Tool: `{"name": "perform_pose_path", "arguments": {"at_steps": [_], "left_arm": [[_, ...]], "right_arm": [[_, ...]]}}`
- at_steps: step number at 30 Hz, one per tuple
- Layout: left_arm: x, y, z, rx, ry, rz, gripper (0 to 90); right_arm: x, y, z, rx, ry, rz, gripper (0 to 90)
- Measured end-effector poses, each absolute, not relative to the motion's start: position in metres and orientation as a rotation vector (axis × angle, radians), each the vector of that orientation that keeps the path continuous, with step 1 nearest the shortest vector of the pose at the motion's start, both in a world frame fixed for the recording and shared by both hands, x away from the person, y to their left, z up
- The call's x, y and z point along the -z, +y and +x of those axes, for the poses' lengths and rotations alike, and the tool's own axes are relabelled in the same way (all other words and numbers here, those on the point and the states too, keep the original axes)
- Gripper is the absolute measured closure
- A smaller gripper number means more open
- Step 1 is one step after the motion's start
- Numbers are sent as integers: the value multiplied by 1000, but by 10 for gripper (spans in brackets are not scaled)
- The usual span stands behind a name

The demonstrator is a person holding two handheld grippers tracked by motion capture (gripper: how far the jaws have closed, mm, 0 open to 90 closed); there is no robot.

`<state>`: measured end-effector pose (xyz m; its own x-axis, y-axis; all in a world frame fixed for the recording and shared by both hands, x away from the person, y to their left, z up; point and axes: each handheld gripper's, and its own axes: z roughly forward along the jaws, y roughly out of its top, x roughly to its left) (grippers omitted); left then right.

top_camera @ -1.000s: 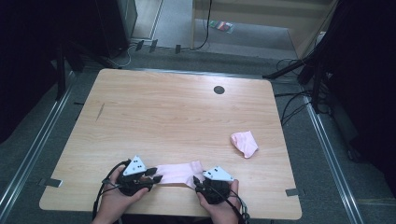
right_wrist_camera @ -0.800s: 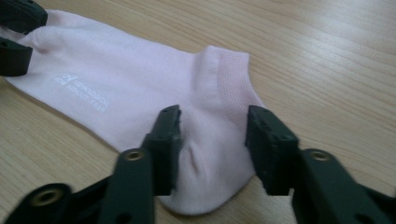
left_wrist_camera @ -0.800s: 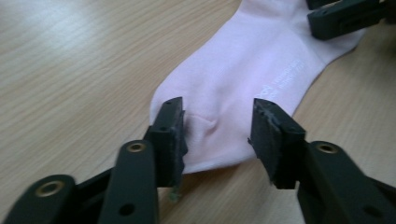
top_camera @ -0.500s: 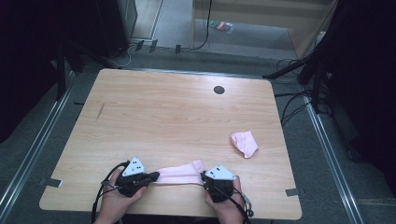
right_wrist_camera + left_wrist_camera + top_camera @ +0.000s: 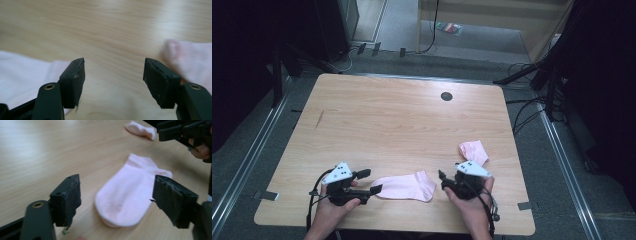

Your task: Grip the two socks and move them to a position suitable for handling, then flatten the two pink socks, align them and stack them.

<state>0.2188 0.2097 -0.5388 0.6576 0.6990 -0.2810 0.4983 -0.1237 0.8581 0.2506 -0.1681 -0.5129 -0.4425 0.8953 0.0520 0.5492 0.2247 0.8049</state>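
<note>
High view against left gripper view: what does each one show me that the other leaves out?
The high view takes in the whole wooden table, its dark round hole, the grey floor and the left tool in the person's left hand. The left gripper view gives a close look along that tool's black jaws, spread wide on either side of one end of the flat sock. Both share the flat pink sock, the bunched pink sock farther off, and the right tool.

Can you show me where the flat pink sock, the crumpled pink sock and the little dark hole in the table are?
flat pink sock [image 5: 404,186], high view, middle of its foot.
crumpled pink sock [image 5: 474,151], high view, centre of the bundle.
dark round hole [image 5: 446,96], high view, its centre.
</note>
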Motion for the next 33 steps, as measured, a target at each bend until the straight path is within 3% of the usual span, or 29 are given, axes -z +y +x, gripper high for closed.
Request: {"name": "perform_pose_path", "arguments": {"at_steps": [3,10,17,19,20,21,24,33], "left_arm": [[541,234,225,-307,1085,1742,165],[547,274,234,-382,1246,1651,170],[553,276,238,-332,1251,1629,175],[553,275,238,-325,1253,1638,178],[554,274,239,-327,1254,1638,190],[554,274,239,-326,1256,1638,190],[554,273,239,-325,1256,1646,204],[555,274,240,-310,1264,1633,224]], "right_arm": [[512,-190,279,-1012,1997,1431,325],[528,-212,320,-913,1927,1589,293],[544,-210,329,-784,1915,1613,227],[545,-211,327,-802,1881,1612,302],[546,-213,324,-821,1840,1603,495],[546,-213,324,-821,1840,1603,495],[544,-219,324,-789,1805,1616,778],[519,-217,317,-909,1788,1527,823]]}}
